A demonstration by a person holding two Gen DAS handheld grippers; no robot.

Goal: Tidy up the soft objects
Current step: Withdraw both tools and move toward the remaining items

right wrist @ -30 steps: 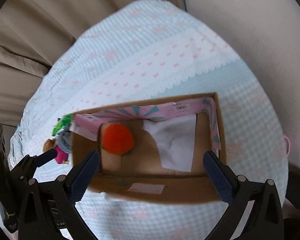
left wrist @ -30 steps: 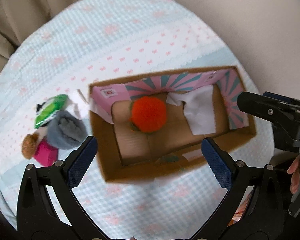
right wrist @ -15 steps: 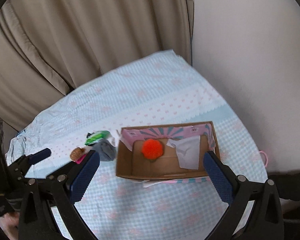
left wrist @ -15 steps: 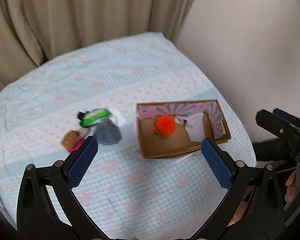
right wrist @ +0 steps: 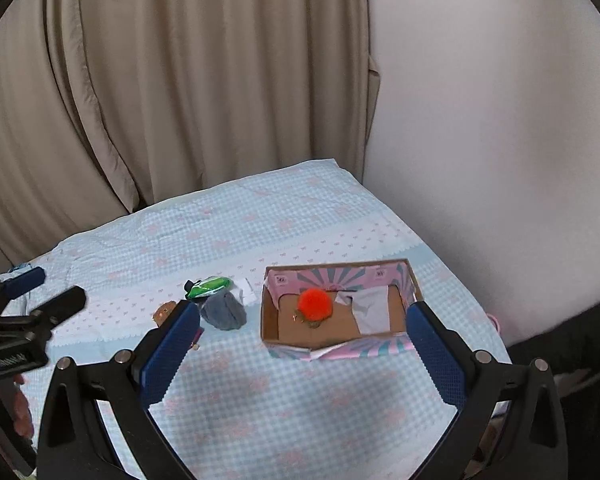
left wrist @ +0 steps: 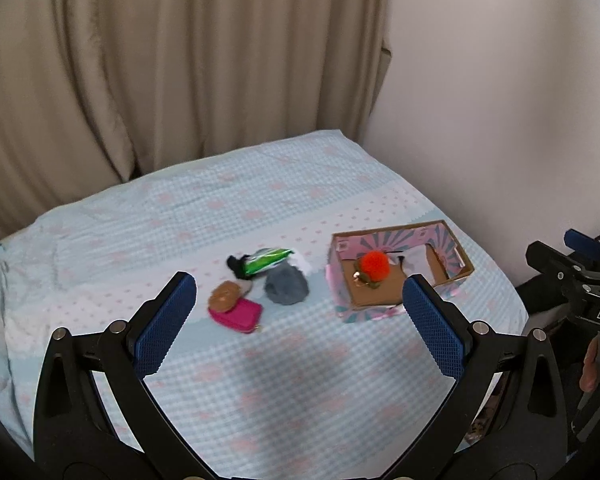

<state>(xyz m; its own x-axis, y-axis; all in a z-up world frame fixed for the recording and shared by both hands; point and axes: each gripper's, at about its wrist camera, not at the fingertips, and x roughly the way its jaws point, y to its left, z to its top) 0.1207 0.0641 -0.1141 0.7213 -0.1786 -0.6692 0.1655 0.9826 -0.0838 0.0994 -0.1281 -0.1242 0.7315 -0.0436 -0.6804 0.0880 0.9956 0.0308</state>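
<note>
A cardboard box (left wrist: 462, 266) (right wrist: 270, 326) with pink patterned walls lies on the bed at the right. Inside it sit an orange pompom (left wrist: 374, 265) (right wrist: 315, 304) and a white cloth (right wrist: 370, 308). Left of the box lies a small pile: a grey sock ball (left wrist: 286, 287) (right wrist: 224, 312), a green packet (left wrist: 267, 260) (right wrist: 208, 286), a brown round plush (left wrist: 224, 296) (right wrist: 164, 313) and a magenta pouch (left wrist: 238, 314). My left gripper (left wrist: 300, 320) and my right gripper (right wrist: 300, 344) both stand open and empty, held well back above the bed's near side.
The bed carries a light blue checked cover (left wrist: 260, 380) with pink bows. Beige curtains (left wrist: 180, 60) hang behind it and a pale wall (left wrist: 500, 100) stands to the right. A person's fingers (left wrist: 592, 368) hold the other gripper's handle at the frame edge.
Both grippers have pulled far back and up from the box, so the whole bed and curtains now show. The objects have stayed in place.
</note>
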